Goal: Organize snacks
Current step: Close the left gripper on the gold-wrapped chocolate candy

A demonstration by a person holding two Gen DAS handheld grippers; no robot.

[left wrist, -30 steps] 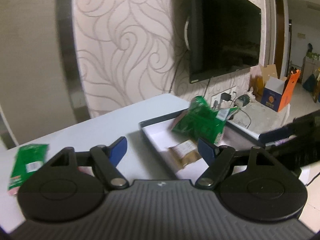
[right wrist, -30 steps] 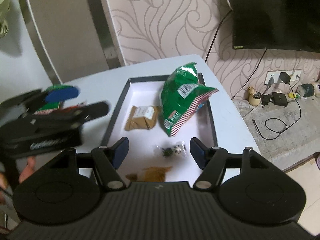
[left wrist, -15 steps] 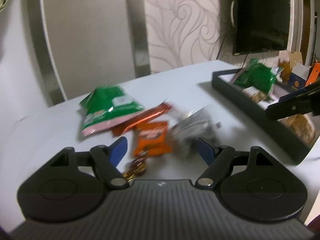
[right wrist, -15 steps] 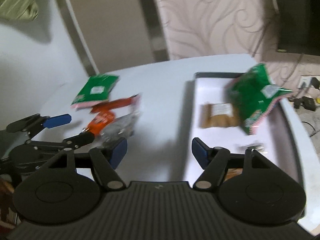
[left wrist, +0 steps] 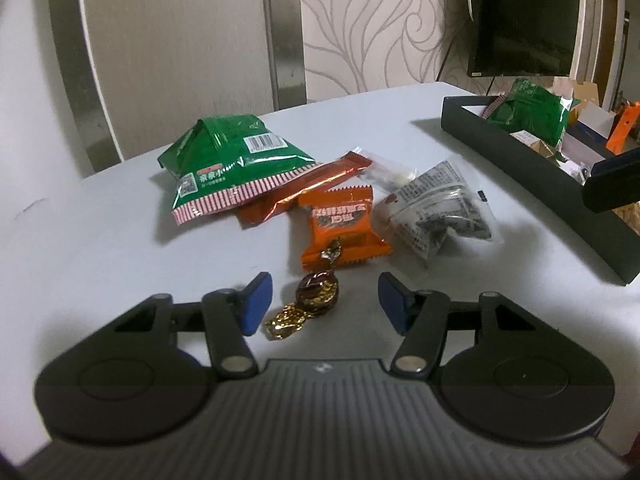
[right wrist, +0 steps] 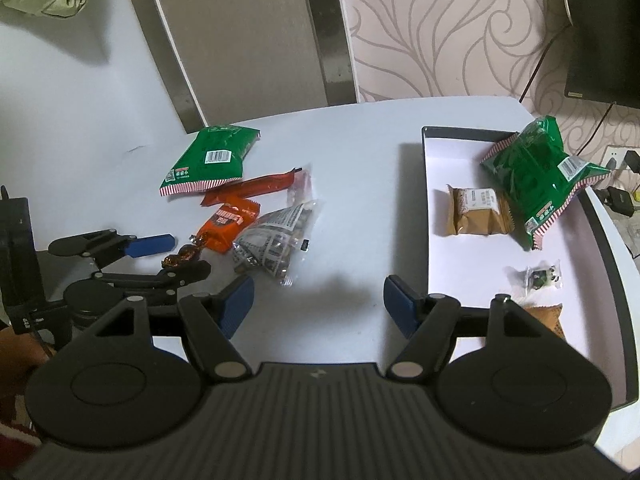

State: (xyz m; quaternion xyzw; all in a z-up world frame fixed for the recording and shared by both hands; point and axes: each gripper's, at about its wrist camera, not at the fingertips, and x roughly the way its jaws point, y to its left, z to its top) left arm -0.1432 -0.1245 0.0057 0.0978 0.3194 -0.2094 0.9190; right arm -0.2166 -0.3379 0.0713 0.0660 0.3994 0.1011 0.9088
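A foil-wrapped brown and gold candy (left wrist: 316,292) (right wrist: 180,258) lies on the white table between the blue pads of my left gripper (left wrist: 322,304) (right wrist: 168,256). Its jaws are closing, and a gap shows on each side of the candy. Behind it lie an orange packet (left wrist: 342,224), a clear printed bag (left wrist: 436,204), a red-brown wrapper (left wrist: 296,192) and a green bag (left wrist: 228,160). My right gripper (right wrist: 318,304) hangs open over bare table between this pile and the black tray (right wrist: 452,168), with nothing between its fingers.
The tray has a white floor and holds a second green bag (right wrist: 536,172), a brown packet (right wrist: 476,212), a small clear sachet (right wrist: 540,278) and another tan packet (right wrist: 548,318). A television (left wrist: 524,20) hangs on the patterned wall. The table edge drops off right of the tray.
Both grippers swung left, away from the tray toward the snack pile. The left gripper came down around the foil candy and its jaws narrowed. The right gripper stayed open.
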